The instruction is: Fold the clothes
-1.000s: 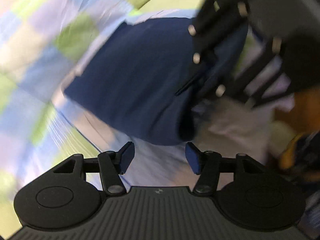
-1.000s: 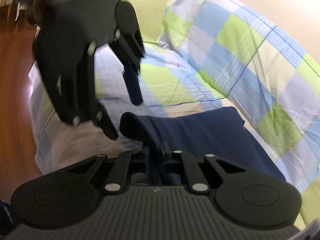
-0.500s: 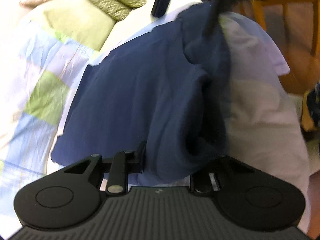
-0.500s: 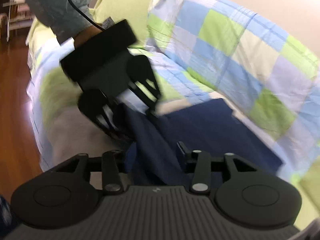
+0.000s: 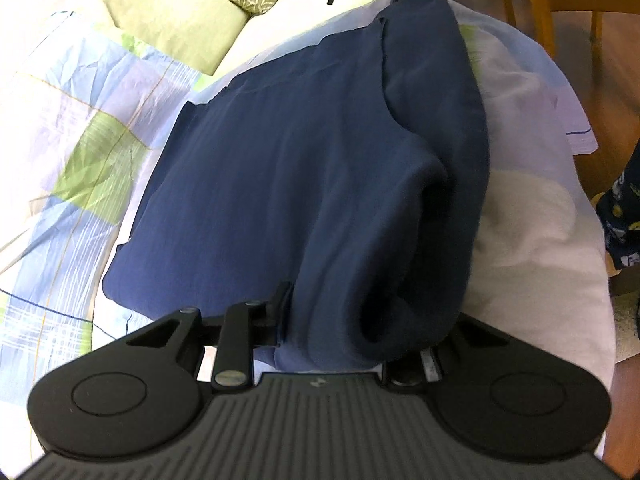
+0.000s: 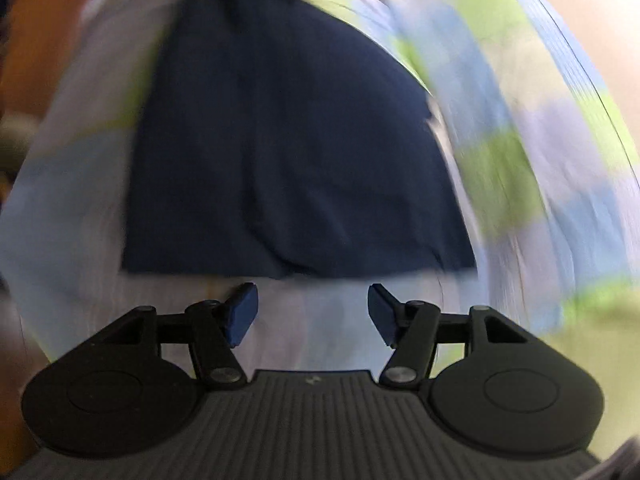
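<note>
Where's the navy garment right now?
In the left wrist view the navy garment lies spread on the checked bedspread, its right edge rolled up and caught in the left gripper. The open right gripper sits just short of its hem.

— What blocks the left gripper (image 5: 356, 320)?
— A thick fold of navy garment (image 5: 280, 168) fills its jaws.
— And the right gripper (image 6: 312, 312)?
— Bare checked bedspread (image 6: 328, 320) between its spread fingers, garment just ahead.
</note>
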